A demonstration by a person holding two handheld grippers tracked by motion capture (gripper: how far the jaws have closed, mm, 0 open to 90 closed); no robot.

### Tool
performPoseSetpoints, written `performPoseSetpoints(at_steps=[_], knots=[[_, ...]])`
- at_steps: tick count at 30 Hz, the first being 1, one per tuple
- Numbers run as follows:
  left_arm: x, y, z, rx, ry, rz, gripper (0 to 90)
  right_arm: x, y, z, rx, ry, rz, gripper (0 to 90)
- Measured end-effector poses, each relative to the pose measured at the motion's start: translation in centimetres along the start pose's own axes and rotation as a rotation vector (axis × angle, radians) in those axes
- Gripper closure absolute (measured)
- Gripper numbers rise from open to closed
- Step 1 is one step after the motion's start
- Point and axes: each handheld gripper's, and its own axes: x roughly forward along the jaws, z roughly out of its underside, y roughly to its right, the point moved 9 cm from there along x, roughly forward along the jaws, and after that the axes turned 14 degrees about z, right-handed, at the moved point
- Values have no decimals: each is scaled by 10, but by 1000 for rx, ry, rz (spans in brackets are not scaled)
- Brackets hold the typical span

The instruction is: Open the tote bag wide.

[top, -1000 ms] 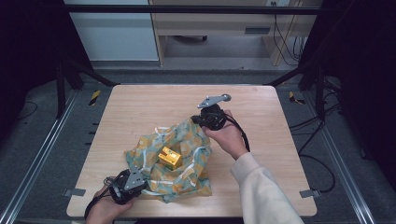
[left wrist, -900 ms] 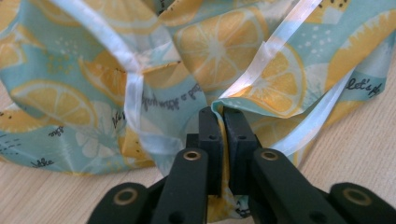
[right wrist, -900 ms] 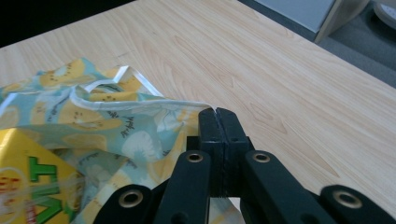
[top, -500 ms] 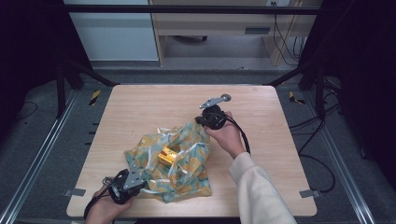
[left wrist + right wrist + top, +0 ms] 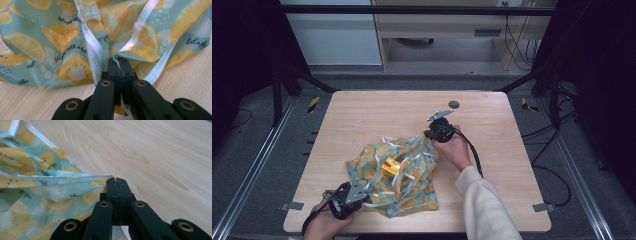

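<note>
A teal cloth [image 5: 399, 175] printed with lemon slices and edged in white lies crumpled on the wooden table [image 5: 362, 115], with a small gold box [image 5: 390, 165] resting in its middle. My left gripper [image 5: 354, 192] is shut on the cloth's near left corner; in the left gripper view the jaws [image 5: 119, 62] pinch a fold of the cloth [image 5: 75, 45]. My right gripper [image 5: 432, 134] is shut on the far right corner and holds it up off the table. The right gripper view has the jaws [image 5: 116, 181] clamped on the white hem of the cloth [image 5: 37, 185].
A small dark round disc [image 5: 453, 104] sits on the table beyond the right gripper. A black cable [image 5: 474, 155] trails from the right gripper along the sleeve. Bare wood [image 5: 162, 157] stretches to the right of the cloth. Metal frame rails border the table.
The right gripper has drawn its corner of the cloth slightly right and toward the person. The left gripper has stayed at the near left corner.
</note>
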Motion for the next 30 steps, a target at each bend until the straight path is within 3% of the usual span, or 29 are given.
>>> performPoseSetpoints(at_steps=[9,10,17,30], knots=[[1,-1,1,-1,-10,-2,900,7,2,17,12,-23,-1,900],[3,4,1,-18,-3,38,900,7,2,18,14,-28,1,900],[5,5,2,-14,-16,44,900,14,1,25,-18,-79,22,900],[6,6,3,-10,-23,52,900,20,2,19,-39,-92,53,900]])
